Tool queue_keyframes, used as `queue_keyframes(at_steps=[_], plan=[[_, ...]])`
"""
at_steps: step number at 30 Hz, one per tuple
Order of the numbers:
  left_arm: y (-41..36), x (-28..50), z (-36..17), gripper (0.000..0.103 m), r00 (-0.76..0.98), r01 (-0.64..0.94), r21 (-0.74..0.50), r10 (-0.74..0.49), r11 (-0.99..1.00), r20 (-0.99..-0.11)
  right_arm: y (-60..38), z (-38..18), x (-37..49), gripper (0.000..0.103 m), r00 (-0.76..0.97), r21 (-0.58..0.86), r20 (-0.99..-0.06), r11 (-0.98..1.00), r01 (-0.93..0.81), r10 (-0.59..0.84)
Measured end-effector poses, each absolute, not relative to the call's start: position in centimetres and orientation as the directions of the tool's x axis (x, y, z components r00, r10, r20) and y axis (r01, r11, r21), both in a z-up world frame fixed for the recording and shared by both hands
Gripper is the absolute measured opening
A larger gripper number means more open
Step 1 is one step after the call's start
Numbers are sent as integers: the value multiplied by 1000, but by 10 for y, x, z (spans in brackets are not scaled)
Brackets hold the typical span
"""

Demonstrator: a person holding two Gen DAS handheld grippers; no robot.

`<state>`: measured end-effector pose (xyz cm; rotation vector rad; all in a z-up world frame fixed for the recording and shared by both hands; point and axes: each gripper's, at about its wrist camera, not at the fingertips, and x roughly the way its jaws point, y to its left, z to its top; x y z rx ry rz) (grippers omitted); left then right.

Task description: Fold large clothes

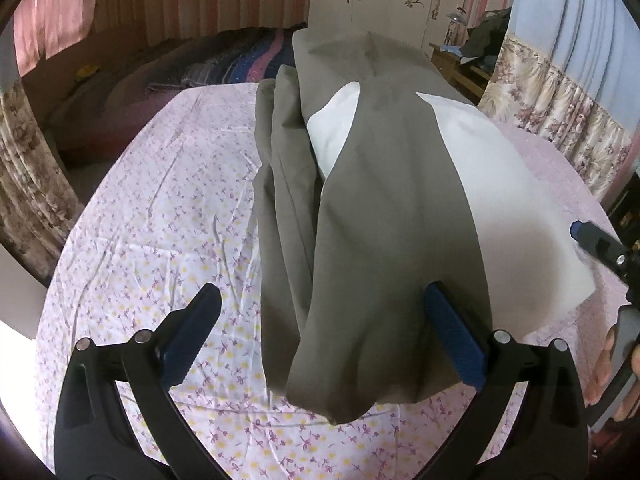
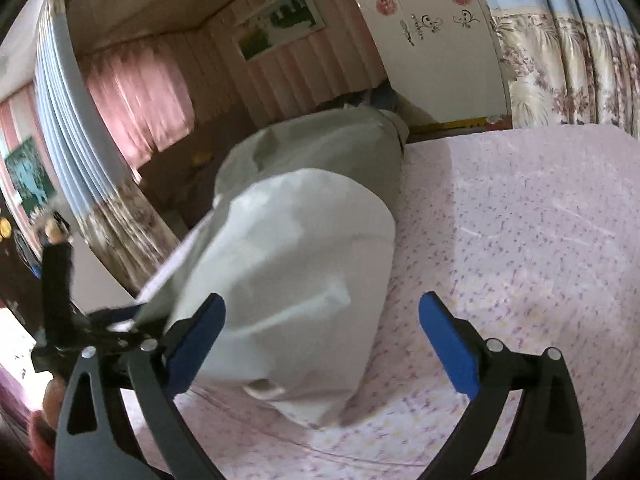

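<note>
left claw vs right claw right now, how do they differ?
The left claw has the grey-brown garment draped between its fingers, the fold's end lying against one blue pad; the right claw has only the edge of the white cloth beside one pad, nothing clamped. The left view is sharp; the right view is blurred. Both stand wide open over the flowered bed sheet.

Dim, soft indoor light — right view motion-blurred, both bowed and black-vignetted at the edges.
</note>
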<state>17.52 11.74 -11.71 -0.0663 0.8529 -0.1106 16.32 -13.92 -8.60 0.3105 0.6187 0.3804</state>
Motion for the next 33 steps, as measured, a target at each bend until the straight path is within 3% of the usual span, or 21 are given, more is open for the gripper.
queue_keyframes(at_steps=[4,13,21,23,26,33], plan=[[116,174,-120,100,654,83,-95,-126,992,-746,-125,-90,164,101,731,352,-525,893,-281,437],[124,185,-143,100,618,105,-180,-206,978,-759,-130,-125,194,101,610,572,-523,775,-268,596],[119,196,-159,99,595,109,-201,-225,974,-772,-113,-130,207,102,568,518,-562,791,-325,601],[116,196,-159,81,585,132,-215,-251,968,-771,-105,-129,211,102,557,491,-581,801,-342,593],[107,194,-155,72,593,153,-187,-242,970,-768,-103,-128,214,99,545,470,-592,804,-365,593],[91,190,-145,46,614,169,-121,-200,978,-764,-103,-116,207,58,557,384,-585,806,-451,590]])
